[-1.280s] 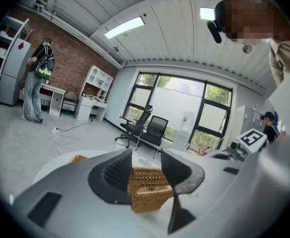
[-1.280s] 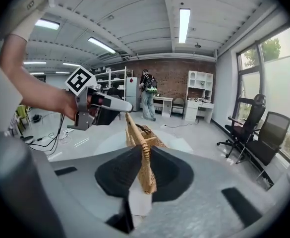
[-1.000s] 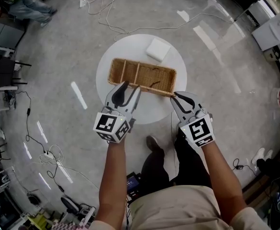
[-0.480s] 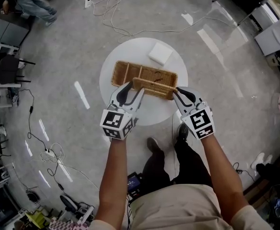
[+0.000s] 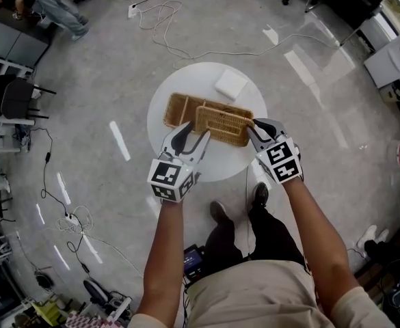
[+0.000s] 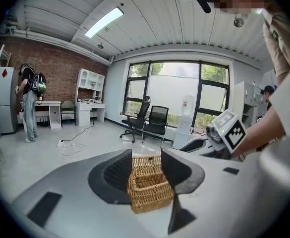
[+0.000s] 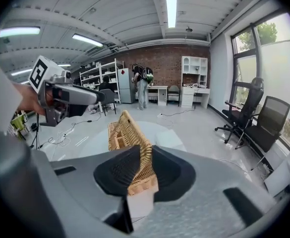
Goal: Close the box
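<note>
The wicker box [image 5: 180, 108] is lying on the round white table [image 5: 179, 80] with one long side facing the grippers. Its lid [image 5: 221, 123] is leaning over the right-hand compartments, slanted and not yet flat, while the left end compartment is showing open. The right gripper [image 5: 260, 127] is meeting the lid at its right end. The lid's woven edge is sitting between its jaws, which have just been opening and are standing narrowly apart, with both pads touching wicker. The left gripper [image 5: 194, 131] is gripping the box's near left part, its jaws spread wide and the wicker filling the gap between them. Each gripper's cube [image 5: 280, 162] is showing black-and-white square markers [image 5: 169, 181]. A white square pad [image 5: 230, 84] is resting on the table just beyond the box.
</note>
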The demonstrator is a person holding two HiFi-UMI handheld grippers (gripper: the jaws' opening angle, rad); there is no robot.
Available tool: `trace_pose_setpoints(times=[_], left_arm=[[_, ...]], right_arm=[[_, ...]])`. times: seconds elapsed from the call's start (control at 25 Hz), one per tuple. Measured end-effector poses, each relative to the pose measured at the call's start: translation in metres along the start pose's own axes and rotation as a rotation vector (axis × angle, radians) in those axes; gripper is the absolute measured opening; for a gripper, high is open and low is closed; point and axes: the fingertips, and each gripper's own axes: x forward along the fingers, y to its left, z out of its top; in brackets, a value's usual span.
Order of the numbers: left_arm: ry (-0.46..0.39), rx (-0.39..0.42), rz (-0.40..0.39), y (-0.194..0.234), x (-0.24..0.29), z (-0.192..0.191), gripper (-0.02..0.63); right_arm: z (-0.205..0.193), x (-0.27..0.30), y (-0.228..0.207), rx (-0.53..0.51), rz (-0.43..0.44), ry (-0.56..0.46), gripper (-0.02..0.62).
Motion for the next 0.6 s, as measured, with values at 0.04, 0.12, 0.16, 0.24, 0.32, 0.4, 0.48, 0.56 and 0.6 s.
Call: trace_pose_setpoints(times=[0.04,0.12,0.16,0.24,0.32,0.4,0.48,0.56,0.6], left_arm=[[-0.005,0.003,-0.001,-0.003,-0.002,0.004,0.178],[-0.013,0.01,-0.003,-0.008,-0.006,0.011,0.177],[-0.015,0.014,-0.005,-0.012,-0.008,0.015,0.176],[-0.022,0.023,-0.008,-0.017,-0.014,0.022,0.176],[-0.032,0.032,-0.01,-0.021,-0.021,0.029,0.176],[-0.043,0.044,-0.01,-0.024,-0.029,0.037,0.176],[-0.052,0.058,-0.01,-0.029,-0.039,0.046,0.176],[-0.062,0.071,-0.008,-0.034,-0.049,0.056,0.176],[-0.067,0.078,-0.008,-0.036,-0.054,0.062,0.176]], right_arm=[[0.0,0.001,-0.002,-0.001,-0.002,0.015,0.069],[-0.002,0.004,-0.004,0.004,-0.001,0.042,0.074],[-0.003,0.005,-0.005,0.012,0.003,0.053,0.08],[-0.004,0.006,-0.007,0.027,0.014,0.068,0.092],[-0.006,0.009,-0.007,0.033,0.027,0.082,0.101],[-0.007,0.01,-0.006,0.043,0.039,0.098,0.114],[-0.005,0.009,-0.006,0.055,0.042,0.109,0.124],[-0.002,0.006,-0.009,0.056,0.032,0.121,0.126],[0.001,0.004,-0.011,0.056,0.026,0.125,0.132]])
